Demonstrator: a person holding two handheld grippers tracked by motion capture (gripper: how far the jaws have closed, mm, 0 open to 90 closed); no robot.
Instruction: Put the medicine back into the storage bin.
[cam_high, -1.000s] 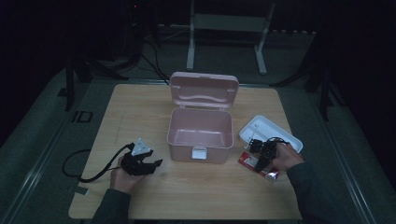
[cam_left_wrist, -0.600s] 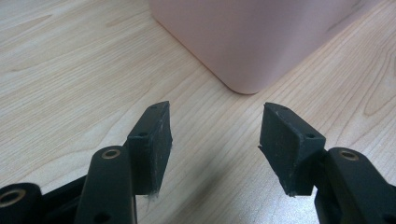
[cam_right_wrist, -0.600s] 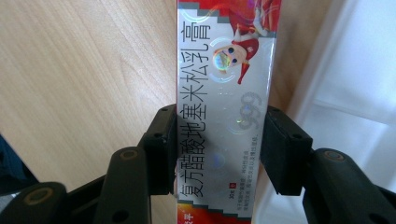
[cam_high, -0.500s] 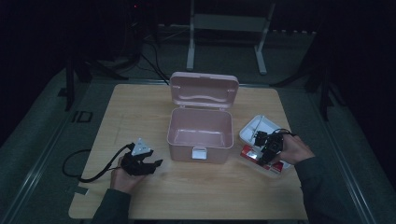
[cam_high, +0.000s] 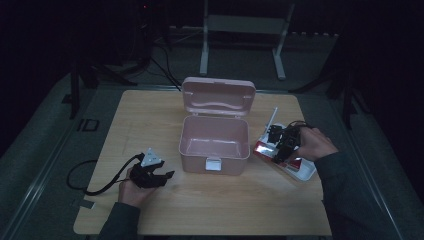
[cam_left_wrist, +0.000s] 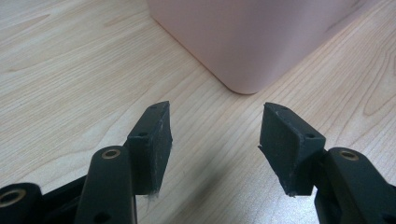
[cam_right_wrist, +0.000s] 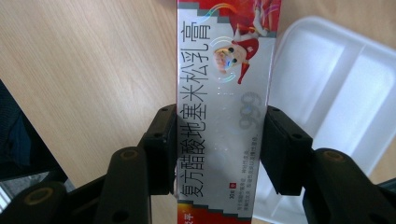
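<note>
Silver-and-red cardboard carton (cam_right_wrist: 223, 100) is clamped by right gripper (cam_right_wrist: 219, 149) beside pink plastic box (cam_high: 215, 137); rim collision risked. Left gripper (cam_left_wrist: 215, 144) is held wide, empty.

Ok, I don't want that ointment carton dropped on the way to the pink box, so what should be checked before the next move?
1. Right gripper clamped on both long sides of the ointment carton: ok.
2. Carton clear of the white tray: cannot tell from the high view; in the right gripper view it looks raised.
3. Pink storage box open, lid upright: ok.
4. Box interior free: ok.
5. Left gripper open, resting on the wooden table beside the box, out of the path: ok.
</note>
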